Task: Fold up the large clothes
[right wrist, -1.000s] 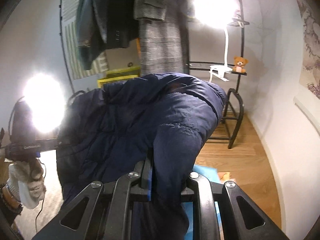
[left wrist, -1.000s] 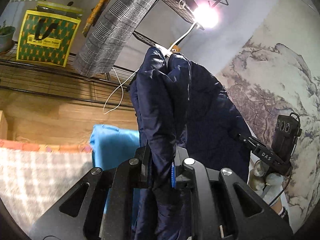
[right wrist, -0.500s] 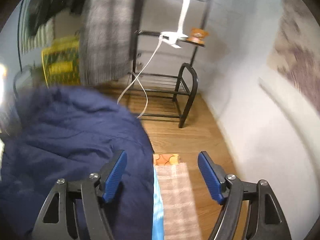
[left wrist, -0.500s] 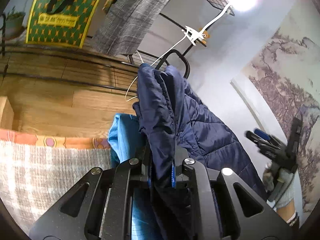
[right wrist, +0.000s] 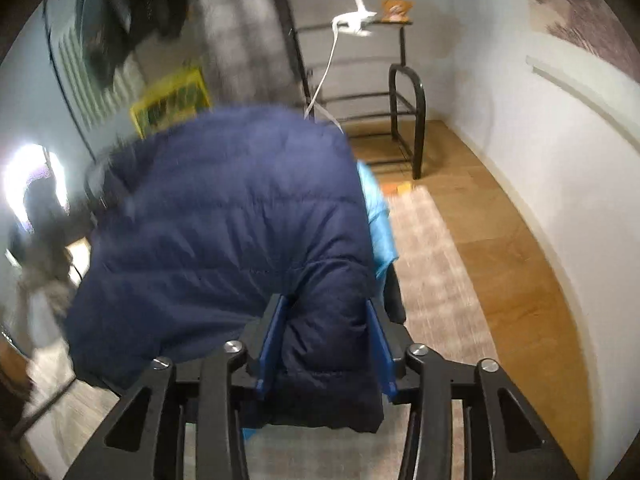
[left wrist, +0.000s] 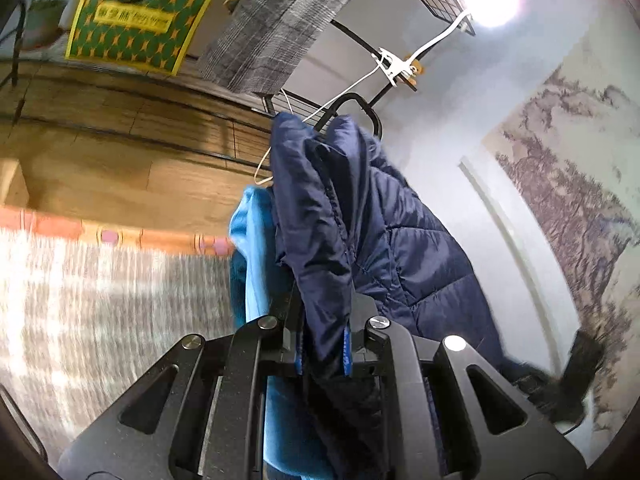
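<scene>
Left wrist view: the left gripper (left wrist: 323, 350) has its jaws pinching a fold of the navy blue quilted puffer jacket (left wrist: 384, 240), which rises from the jaws toward 12 o'clock and drapes down toward 4 o'clock. Just behind the jacket at 9 o'clock hangs a bright blue fabric garment (left wrist: 250, 264). A pale checked rug with an orange border (left wrist: 100, 292) fills the 9 o'clock side over the wooden floor (left wrist: 120, 168). At 11 o'clock sits a yellow-and-green patterned bag (left wrist: 140, 20), with a grey plaid garment (left wrist: 276, 28) at 12 o'clock. A blurred dark device shows at 4 o'clock.

Right wrist view: the right gripper (right wrist: 326, 344) has its blue-padded jaws partly spread with a bulky fold of the jacket (right wrist: 224, 220) between them; whether the pads press it I cannot tell. The jacket bulges toward 10 o'clock. The blue garment (right wrist: 378, 216) peeks out at 1 o'clock. A black metal rack (right wrist: 408, 104) stands at 12 o'clock.
</scene>
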`<state>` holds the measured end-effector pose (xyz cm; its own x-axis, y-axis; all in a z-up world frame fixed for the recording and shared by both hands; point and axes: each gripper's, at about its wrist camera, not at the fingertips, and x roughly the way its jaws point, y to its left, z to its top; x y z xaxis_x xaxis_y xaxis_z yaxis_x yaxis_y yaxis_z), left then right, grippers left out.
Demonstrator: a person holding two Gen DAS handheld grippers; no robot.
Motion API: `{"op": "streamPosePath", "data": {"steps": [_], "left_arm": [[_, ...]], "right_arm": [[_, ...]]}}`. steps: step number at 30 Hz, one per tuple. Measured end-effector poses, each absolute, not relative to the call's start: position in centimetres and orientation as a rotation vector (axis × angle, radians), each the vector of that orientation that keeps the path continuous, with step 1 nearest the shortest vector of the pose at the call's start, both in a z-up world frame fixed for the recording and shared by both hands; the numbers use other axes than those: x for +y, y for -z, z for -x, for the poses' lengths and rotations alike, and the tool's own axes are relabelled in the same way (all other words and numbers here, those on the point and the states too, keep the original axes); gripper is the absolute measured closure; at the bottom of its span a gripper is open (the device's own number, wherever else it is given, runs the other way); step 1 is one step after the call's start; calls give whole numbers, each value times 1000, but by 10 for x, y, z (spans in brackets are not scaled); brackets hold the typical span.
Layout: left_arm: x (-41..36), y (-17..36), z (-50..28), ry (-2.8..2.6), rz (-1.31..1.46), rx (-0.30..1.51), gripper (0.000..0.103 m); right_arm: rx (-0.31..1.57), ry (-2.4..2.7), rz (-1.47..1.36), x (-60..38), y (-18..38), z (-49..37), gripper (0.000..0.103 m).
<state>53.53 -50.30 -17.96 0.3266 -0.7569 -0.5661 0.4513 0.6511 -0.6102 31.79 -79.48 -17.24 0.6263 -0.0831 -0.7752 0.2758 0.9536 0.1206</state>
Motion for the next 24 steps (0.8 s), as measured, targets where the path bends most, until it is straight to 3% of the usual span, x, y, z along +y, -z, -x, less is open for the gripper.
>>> {"op": "streamPosePath", "data": {"steps": [5,10,24], "left_arm": [[-498,191,-524,817,353,952,89],[-490,173,-523,741,282,908,68],[-442,67,-453,686,160,770,68]], "right_arm": [[904,230,-231,-792,185,-316,72],[885,277,-195,-790,172,-312,72],[729,306,-227,-751,79,-254,65]]}}
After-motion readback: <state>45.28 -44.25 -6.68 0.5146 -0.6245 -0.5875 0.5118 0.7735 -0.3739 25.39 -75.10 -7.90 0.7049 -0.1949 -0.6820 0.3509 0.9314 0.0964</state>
